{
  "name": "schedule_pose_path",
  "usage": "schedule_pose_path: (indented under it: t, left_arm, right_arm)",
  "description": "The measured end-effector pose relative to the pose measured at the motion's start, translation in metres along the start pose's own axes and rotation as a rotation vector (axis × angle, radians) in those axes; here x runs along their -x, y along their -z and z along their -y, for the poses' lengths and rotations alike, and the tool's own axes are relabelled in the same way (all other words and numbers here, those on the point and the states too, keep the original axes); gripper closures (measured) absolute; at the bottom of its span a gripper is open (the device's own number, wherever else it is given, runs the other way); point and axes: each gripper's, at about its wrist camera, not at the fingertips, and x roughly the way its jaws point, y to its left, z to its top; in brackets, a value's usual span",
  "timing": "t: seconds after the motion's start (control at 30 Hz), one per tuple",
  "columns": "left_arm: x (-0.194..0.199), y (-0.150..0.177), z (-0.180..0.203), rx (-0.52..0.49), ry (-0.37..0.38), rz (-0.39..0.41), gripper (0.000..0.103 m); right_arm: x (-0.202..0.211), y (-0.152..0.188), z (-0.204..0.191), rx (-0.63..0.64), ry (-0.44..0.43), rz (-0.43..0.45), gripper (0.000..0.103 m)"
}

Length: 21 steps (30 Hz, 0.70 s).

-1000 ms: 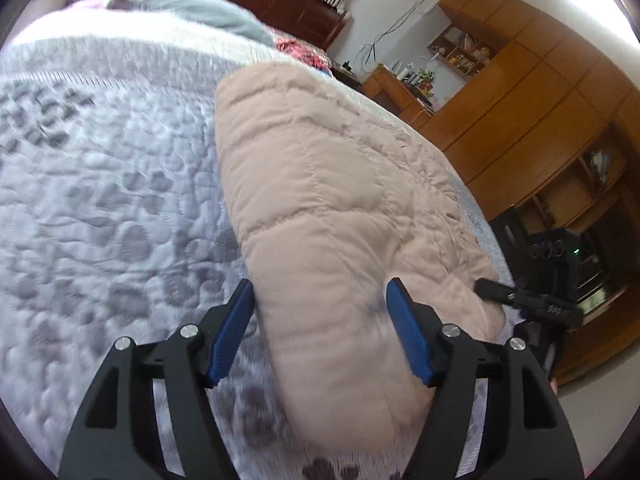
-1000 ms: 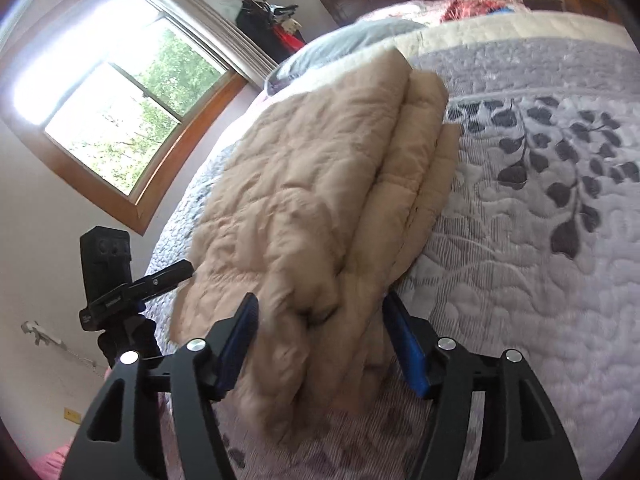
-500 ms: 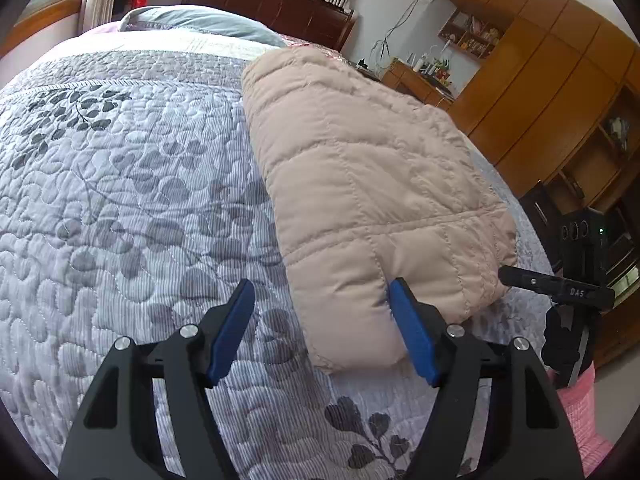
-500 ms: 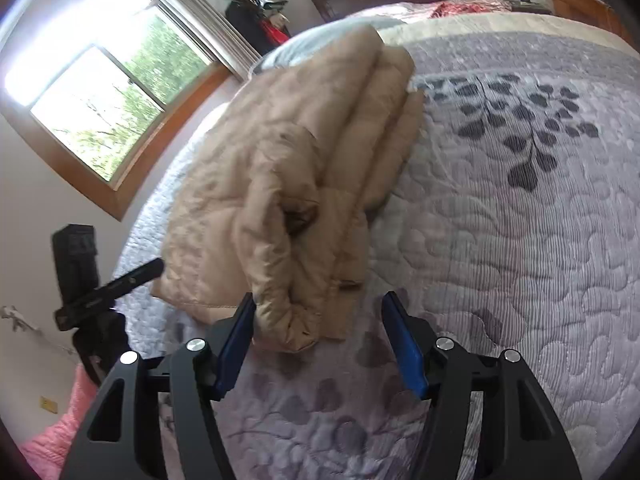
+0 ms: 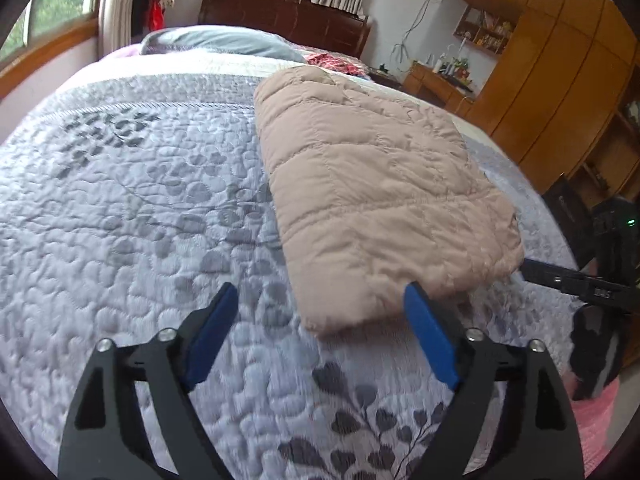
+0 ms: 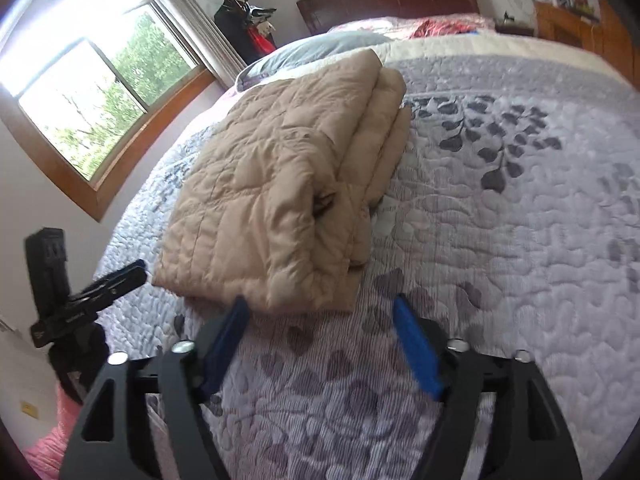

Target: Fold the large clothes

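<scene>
A beige quilted padded garment (image 5: 380, 196) lies folded in a thick rectangle on the bed; in the right wrist view (image 6: 280, 200) its stacked layers show along the right side. My left gripper (image 5: 320, 300) is open and empty, just short of the bundle's near end. My right gripper (image 6: 320, 312) is open and empty, just short of the bundle's near edge, above the bedspread.
The grey leaf-patterned quilt (image 5: 120, 220) covers the bed. A grey pillow (image 5: 224, 42) and dark headboard (image 5: 288, 12) are at the far end. Wooden cabinets (image 5: 560, 80) stand right. A tripod-mounted camera (image 6: 52, 280) stands beside the bed by the window (image 6: 92, 92).
Both grippers have pulled back from the folded garment and let it rest on the bed. Earlier their open jaws straddled its near end; now the whole bundle lies ahead of them.
</scene>
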Motion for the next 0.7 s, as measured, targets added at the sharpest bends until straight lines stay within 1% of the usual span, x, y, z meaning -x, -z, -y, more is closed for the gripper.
schedule_pose_path:
  t: [0.07,0.17,0.23,0.27,0.37,0.5,0.6,0.7]
  left_arm:
    - [0.009,0.006,0.006,-0.017,-0.046,0.011,0.014]
    - [0.023,0.015,0.014,-0.025,-0.116,0.034,0.01]
    - [0.031,0.021,0.016,-0.024,-0.155,0.061,0.007]
    - [0.037,0.025,0.017,-0.022,-0.171,0.088,0.006]
    - [0.046,0.029,0.016,0.008,-0.187,0.111,0.006]
    - [0.057,0.036,0.015,0.041,-0.217,0.114,0.006]
    - [0.064,0.042,0.02,0.033,-0.245,0.123,0.006]
    - [0.074,0.049,0.024,0.028,-0.281,0.136,0.006]
  right_arm:
    - [0.007,0.008,-0.007,0.024,0.044,0.02,0.019]
    - [0.014,0.017,-0.018,0.046,0.1,0.048,0.008]
    - [0.019,0.023,-0.023,0.062,0.136,0.074,0.004]
    - [0.022,0.026,-0.028,0.077,0.162,0.091,0.004]
    - [0.025,0.033,-0.038,0.092,0.196,0.102,0.004]
    - [0.025,0.043,-0.05,0.098,0.188,0.08,0.004]
    - [0.023,0.048,-0.058,0.098,0.209,0.064,0.004]
    - [0.026,0.054,-0.064,0.094,0.196,0.072,0.004]
